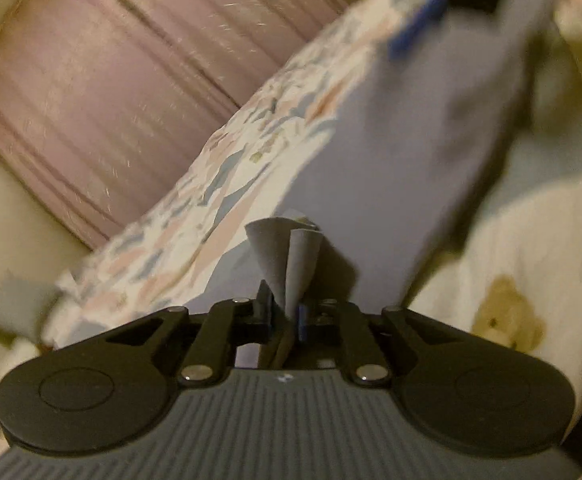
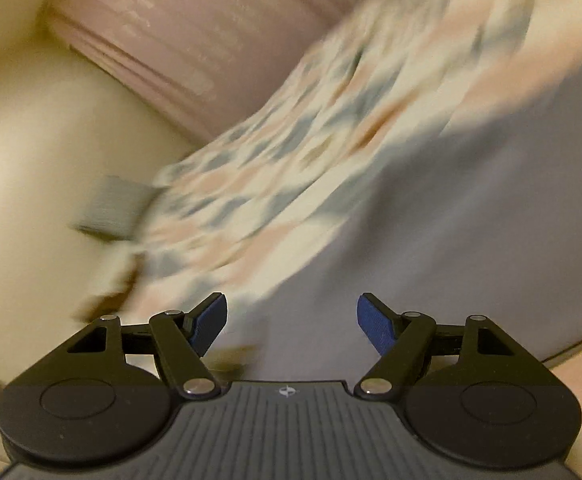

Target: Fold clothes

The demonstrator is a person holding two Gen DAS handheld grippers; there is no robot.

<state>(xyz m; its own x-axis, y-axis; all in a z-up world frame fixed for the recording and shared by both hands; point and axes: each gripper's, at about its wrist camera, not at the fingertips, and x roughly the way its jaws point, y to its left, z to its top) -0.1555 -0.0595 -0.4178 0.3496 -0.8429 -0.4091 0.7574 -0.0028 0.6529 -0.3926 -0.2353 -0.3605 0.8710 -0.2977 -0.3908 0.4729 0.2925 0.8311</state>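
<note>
**Soft lavender garment pinched by the left tool, right tool free**

Left gripper (image 1: 287, 312) clamped narrow on a bunched corner of the plain lavender-grey cloth garment (image 1: 411, 152), with a small fan of fabric standing up just past the pinch. Rest of the garment stretched away toward the top of the left wrist view, lying over a patterned pastel quilt (image 1: 227, 176) in pink, blue and cream. Right gripper (image 2: 291, 324) spread wide, blue pads bare, nothing between them, hovering over the same lavender cloth (image 2: 471, 220).

Likely light and limp: thin, creasing readily, draping rather than holding shape, probably prone to slipping out of a shallow pinch. Best taken at a corner or hem, deep enough to catch all layers; a matching corner for the free tool seems the sensible hold.

Underneath, soft bedding: cream fabric printed with a brown teddy bear (image 1: 507, 312), yielding and uneven. Beyond, pleated pink curtain-like folds (image 1: 91, 92). Dim warm light, heavy blur throughout.
</note>
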